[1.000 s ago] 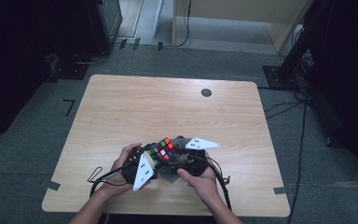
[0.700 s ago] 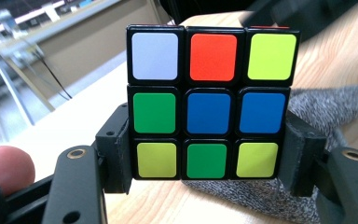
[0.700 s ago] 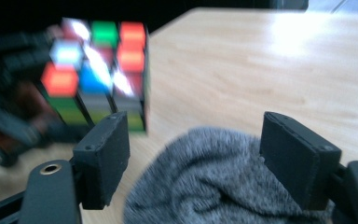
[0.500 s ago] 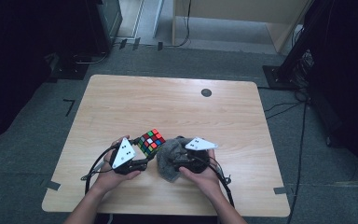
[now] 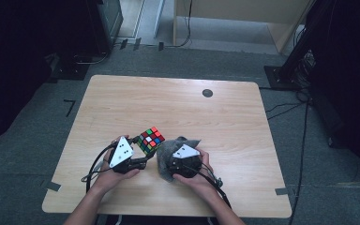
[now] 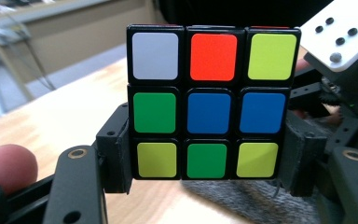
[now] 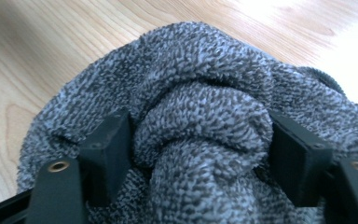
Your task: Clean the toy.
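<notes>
High view: a person's two hands work near the front edge of a pale wooden table (image 5: 178, 103). The left gripper (image 5: 138, 149) holds a puzzle cube (image 5: 151, 139) lifted w/ one corner up; the right gripper (image 5: 180, 157) sits just beside it, wrapped in a grey cloth (image 5: 165, 154). Cube and cloth look almost touching. Wide bare tabletop lies behind and to both sides; a small dark round disc (image 5: 207, 93) sits near the far edge. Grey carpet, cables and dark stands ring the table.

Left gripper view: black jaws clamp the cube's lower sides, pads (image 6: 116, 158) flat against glossy plastic. Facing stickers: white, red, yellow on top; green, blue, blue; yellow, green, yellow below. Cloth lies under it, the other gripper's white plate at upper right.

Right gripper view: jaws pinch a thick fold of the cloth (image 7: 200, 121), nubby terry, bunched in soft rolls over wood-grain.
</notes>
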Available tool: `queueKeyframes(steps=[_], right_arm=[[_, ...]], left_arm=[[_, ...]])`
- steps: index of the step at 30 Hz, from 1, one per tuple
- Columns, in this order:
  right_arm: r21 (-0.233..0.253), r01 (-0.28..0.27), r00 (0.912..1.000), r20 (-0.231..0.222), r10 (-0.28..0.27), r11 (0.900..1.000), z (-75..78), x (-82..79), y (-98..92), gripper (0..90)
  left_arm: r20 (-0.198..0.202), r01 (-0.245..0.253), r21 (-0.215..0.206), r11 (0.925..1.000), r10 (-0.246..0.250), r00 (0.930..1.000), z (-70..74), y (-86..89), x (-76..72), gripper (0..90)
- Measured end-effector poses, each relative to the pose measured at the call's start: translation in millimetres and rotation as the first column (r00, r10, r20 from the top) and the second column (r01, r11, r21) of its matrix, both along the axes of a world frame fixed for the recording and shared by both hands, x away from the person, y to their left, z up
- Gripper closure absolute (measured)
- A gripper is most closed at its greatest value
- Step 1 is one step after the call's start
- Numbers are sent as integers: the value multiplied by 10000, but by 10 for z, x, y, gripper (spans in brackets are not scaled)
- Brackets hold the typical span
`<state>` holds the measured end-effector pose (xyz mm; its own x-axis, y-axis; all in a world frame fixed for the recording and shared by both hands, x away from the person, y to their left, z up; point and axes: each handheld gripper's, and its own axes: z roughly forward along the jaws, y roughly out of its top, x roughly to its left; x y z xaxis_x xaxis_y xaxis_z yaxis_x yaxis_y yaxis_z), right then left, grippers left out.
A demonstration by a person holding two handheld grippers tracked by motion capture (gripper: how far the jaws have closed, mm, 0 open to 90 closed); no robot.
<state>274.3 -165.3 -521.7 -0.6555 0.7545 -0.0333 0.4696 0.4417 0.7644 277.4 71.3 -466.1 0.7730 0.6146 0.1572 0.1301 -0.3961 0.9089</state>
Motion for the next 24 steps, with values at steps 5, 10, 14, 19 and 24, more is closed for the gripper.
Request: queueKeyframes(steps=[5,10,14,19,24], right_arm=[[33,32,10000,-91,-31,10000,-1,-14,-24,291],[100,213,9996,-167,-211,9997,-2,-22,-19,302],[111,264,9996,-30,-264,9996,1,-58,-12,396],[31,262,9996,106,-262,9997,1,-86,-8,421],[151,263,9996,-37,-263,9995,1,-77,-20,424]], left_arm=[[-536,-191,-551,9983,161,9984,24,23,-10,346],[-1039,-433,-1493,9878,279,9942,97,116,3,346],[-1308,-760,-1654,9833,545,9899,110,128,19,344],[-1155,-640,-1499,9866,468,9922,103,79,19,344],[-1220,-698,-1314,9889,538,9911,59,110,-25,344]])
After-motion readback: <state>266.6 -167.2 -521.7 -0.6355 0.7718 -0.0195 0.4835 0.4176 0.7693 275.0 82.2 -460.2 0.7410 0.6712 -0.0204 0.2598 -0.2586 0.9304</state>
